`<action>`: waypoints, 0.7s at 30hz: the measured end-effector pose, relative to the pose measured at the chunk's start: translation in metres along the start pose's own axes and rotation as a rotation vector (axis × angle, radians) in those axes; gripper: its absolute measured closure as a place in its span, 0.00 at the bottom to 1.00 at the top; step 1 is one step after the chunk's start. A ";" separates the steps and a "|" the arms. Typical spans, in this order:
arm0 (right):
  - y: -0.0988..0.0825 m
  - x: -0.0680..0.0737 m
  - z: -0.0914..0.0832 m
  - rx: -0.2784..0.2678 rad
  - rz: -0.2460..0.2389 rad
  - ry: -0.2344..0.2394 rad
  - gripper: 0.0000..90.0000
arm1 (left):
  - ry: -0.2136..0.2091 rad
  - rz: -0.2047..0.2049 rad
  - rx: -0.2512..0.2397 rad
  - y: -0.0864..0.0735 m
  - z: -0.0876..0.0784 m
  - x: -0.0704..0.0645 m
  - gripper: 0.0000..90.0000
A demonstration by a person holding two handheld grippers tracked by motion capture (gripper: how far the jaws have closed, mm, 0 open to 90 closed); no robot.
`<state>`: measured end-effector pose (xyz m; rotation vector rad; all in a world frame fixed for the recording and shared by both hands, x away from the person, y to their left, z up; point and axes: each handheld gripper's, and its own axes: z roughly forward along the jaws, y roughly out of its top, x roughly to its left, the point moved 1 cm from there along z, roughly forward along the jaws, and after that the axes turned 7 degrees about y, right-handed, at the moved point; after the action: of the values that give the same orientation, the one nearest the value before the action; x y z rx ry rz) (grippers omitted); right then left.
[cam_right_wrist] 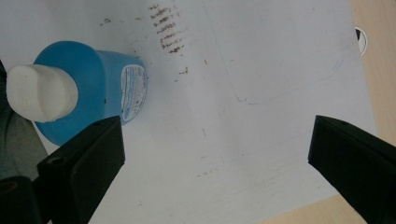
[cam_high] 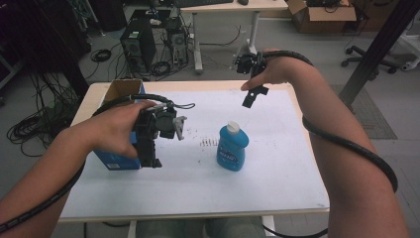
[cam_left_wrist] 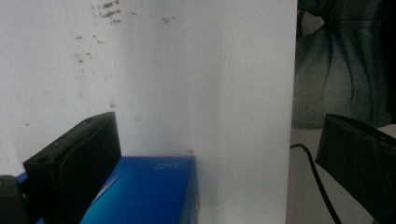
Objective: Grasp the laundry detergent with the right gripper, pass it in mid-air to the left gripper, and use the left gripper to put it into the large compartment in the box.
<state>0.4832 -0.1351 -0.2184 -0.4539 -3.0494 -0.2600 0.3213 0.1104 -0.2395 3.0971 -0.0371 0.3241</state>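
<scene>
- Left gripper (cam_high: 148,144) hangs over the blue box (cam_high: 119,159) at the table's left side, jaws pointing down toward the person's edge. In the left gripper view the jaws stand wide apart w/ nothing pressed between them; the box's top corner (cam_left_wrist: 149,191) sits just beside the left jaw, not clamped.
- Right gripper (cam_high: 250,99) is held high over the far-right part of the white table (cam_high: 277,188), well apart from the bottle. Its jaws are also spread wide and hold nothing; the right gripper view looks down on bare tabletop between them.
- Blue bottle (cam_high: 233,148) w/ white cap (cam_high: 233,127) stands upright near the table's middle, between the two hands, touched by neither. In the right gripper view it sits off to the left (cam_right_wrist: 88,88), outside the jaw gap.
- The box is open-topped cardboard, standing at the table's left edge.
- Risks, as judged: a tall, narrow bottle could tip if a jaw clips the cap on approach, since it is off-centre to the right gripper's line. The left gripper may nudge the box off the nearby edge if it closes on one corner only. Cables (cam_high: 346,144) trailing along both forearms could snag the bottle.
</scene>
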 end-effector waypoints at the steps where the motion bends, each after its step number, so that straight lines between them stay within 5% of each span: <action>1: -0.001 0.000 0.000 -0.005 0.001 0.000 0.04 | 0.000 0.000 0.000 0.000 0.000 0.000 0.00; 9: -0.010 0.000 0.001 -0.007 0.008 -0.001 0.04 | 0.010 0.006 0.003 0.001 -0.001 -0.001 0.00; 21: -0.047 0.008 0.012 -0.070 0.019 0.017 0.04 | 0.006 0.012 0.003 -0.001 0.003 -0.006 0.00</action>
<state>0.4614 -0.1754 -0.2375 -0.4817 -3.0257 -0.3692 0.3156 0.1113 -0.2434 3.1000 -0.0558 0.3346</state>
